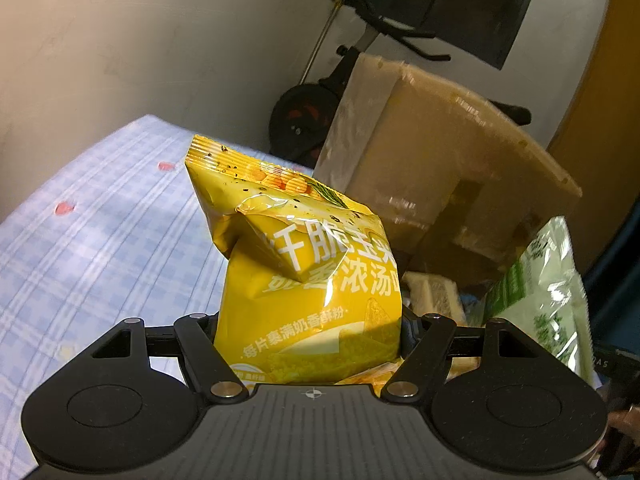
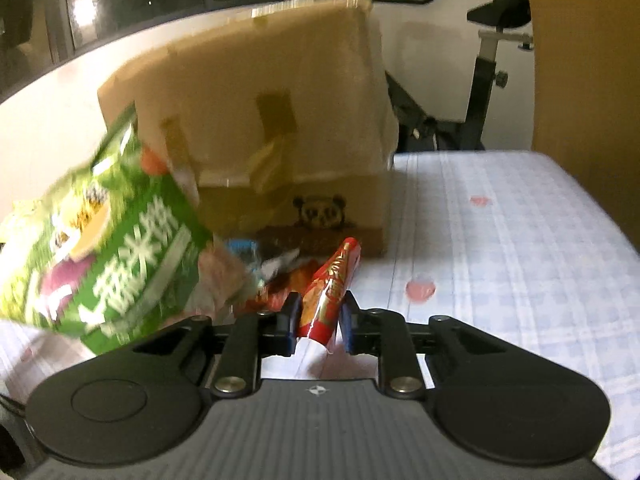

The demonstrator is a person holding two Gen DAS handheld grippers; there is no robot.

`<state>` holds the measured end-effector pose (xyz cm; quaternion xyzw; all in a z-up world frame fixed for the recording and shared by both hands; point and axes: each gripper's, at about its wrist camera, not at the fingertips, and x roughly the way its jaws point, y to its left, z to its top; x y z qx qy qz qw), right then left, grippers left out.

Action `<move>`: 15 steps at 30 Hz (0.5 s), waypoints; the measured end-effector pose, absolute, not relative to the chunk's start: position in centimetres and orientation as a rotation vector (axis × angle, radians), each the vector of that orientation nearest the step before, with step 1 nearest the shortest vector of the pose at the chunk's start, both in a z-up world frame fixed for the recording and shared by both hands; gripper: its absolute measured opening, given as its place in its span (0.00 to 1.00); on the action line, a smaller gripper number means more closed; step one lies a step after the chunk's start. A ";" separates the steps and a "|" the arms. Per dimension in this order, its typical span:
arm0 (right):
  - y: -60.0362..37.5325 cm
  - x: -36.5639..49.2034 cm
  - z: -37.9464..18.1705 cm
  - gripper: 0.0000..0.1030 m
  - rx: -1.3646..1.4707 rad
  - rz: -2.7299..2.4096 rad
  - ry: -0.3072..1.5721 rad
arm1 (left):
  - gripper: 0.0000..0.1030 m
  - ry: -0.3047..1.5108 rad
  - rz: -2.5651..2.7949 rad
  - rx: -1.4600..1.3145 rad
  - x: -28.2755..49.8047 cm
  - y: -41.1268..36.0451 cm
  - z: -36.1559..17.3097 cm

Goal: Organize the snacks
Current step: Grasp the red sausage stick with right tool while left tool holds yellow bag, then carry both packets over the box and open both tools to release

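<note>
Left gripper [image 1: 308, 332] clamped on a yellow corn-chip bag [image 1: 296, 248], bag upright over the blue checked bedsheet [image 1: 100, 240], cardboard box [image 1: 440, 168] at 2 o'clock behind it. Right gripper [image 2: 320, 320] pinched narrow on a red snack packet [image 2: 332, 288]; its tip points to 12 o'clock at the box. Green rice-cracker bag [image 2: 112, 256] at 9 o'clock, blurred, next to the snack pile [image 2: 260, 272].

Both wrist views look forward and slightly down along their hand-held grippers, close over the blue-checked bed [image 1: 92, 240]. Both share the taped brown cardboard box [image 1: 432, 160], on the left view's far right and the right view's far centre [image 2: 280, 120].
</note>
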<state>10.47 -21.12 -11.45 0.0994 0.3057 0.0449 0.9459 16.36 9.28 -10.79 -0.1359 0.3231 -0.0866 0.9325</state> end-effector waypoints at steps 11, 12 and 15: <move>-22.2 12.1 -5.7 0.21 0.152 0.105 0.483 | 0.73 0.539 -0.233 -0.258 18.2 8.6 -6.1; -22.3 12.2 -5.1 0.21 0.143 0.107 0.471 | 0.73 0.528 -0.240 -0.253 18.4 8.5 -5.6; -22.4 12.8 -3.6 0.21 0.117 0.114 0.440 | 0.73 0.498 -0.258 -0.235 18.8 8.0 -4.4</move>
